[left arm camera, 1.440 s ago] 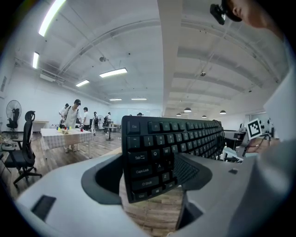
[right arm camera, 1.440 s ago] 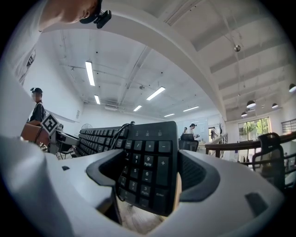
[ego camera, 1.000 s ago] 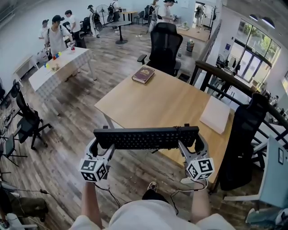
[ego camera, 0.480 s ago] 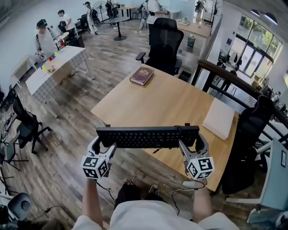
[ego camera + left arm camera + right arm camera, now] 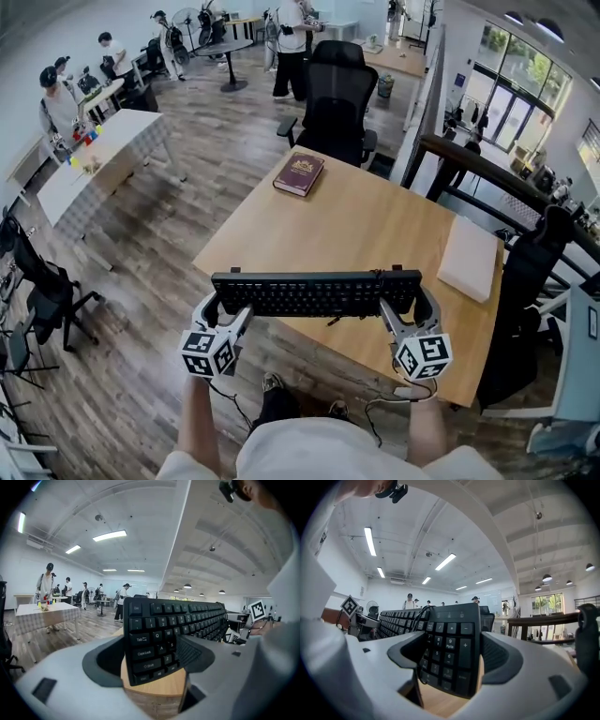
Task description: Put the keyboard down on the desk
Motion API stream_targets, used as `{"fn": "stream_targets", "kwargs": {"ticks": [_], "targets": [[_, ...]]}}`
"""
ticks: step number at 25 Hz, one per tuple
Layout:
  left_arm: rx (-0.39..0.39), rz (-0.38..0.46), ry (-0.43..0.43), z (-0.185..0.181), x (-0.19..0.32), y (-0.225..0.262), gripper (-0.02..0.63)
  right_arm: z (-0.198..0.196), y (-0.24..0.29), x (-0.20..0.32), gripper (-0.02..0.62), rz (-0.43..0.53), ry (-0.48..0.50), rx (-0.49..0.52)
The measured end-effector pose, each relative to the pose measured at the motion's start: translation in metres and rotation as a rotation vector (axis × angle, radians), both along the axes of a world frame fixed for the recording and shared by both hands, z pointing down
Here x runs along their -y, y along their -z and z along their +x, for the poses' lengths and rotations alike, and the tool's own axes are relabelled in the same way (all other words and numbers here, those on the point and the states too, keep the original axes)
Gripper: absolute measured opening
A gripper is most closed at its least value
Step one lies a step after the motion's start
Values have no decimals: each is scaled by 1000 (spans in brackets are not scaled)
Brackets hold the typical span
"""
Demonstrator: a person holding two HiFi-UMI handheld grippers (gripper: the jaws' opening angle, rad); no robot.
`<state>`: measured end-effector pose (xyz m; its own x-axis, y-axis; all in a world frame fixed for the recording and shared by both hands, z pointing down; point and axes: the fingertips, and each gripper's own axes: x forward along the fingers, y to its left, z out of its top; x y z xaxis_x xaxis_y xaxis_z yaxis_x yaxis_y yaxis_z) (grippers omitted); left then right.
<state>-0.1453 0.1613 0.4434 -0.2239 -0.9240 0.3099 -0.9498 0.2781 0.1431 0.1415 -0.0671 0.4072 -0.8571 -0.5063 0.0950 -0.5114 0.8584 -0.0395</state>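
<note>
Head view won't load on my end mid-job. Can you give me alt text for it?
A black keyboard is held by its ends, left gripper on one, right gripper on the other, over the near edge of a wooden desk. A dark red book lies at the desk's far side, a white pad at its right.

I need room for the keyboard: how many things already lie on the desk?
2: a maroon book near the desk's far left corner, and a white pad by its right edge. The held keyboard may hide more at the near edge.
</note>
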Motion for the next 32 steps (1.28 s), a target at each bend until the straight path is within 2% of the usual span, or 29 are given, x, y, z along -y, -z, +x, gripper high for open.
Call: {"fn": "stream_targets", "kwargs": {"ticks": [6,11,20,32], "targets": [[-13,-13,-94,-58,18,-8,344,-38,-8,-10,365,-19,-94,-15],[-41,-64,-163,-78,23,-28,344,-45,-29,-25,365,-64,-164,-41],[-103,-133,-189,-75,53,-62,344,-41,-59,3,365,-124,-185,-93],[-69,-213,-220,-31,91,-76,344,11,-100,28,364,-237,-214,-81]]}}
